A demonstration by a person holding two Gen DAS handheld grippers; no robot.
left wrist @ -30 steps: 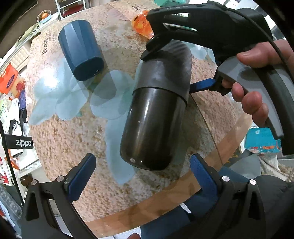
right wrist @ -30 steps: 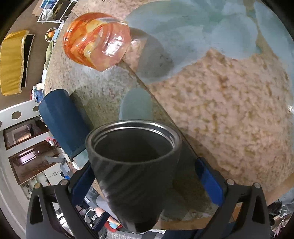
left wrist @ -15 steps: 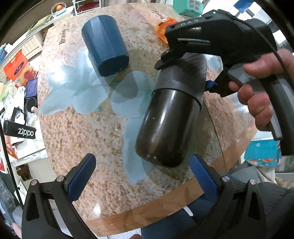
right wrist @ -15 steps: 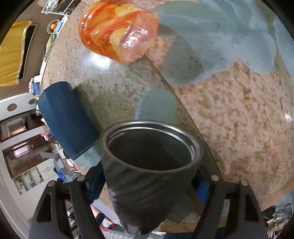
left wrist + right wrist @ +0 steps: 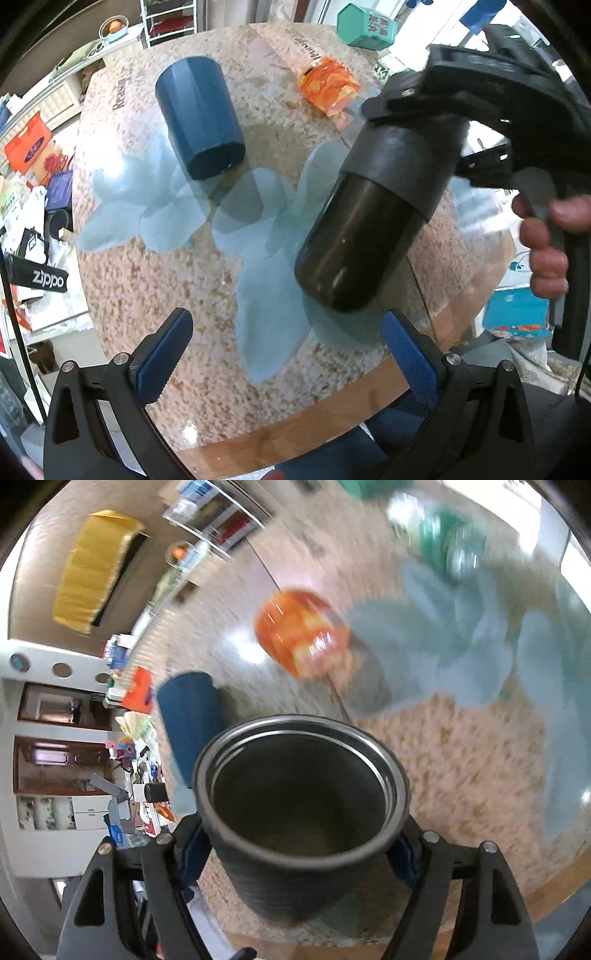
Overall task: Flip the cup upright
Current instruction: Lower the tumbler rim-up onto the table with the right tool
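Note:
My right gripper (image 5: 301, 843) is shut on a dark metal cup (image 5: 299, 812) with a grey ribbed sleeve, gripping it near its open rim. In the left wrist view the cup (image 5: 365, 232) hangs tilted above the round table, base down toward me, mouth up and away. My left gripper (image 5: 284, 350) is open and empty near the table's front edge, just below the cup's base. The right gripper body (image 5: 491, 96) and the hand holding it fill the upper right of that view.
A blue faceted cup (image 5: 201, 118) lies on its side at the back left of the table (image 5: 155, 295). An orange patterned cup (image 5: 328, 88) lies on its side at the back. A green box (image 5: 369, 26) stands at the far edge. Clutter surrounds the table.
My right gripper has swung the dark cup up and to the right, turning its mouth further upward. The right wrist view is blurred with motion. The left gripper stays open.

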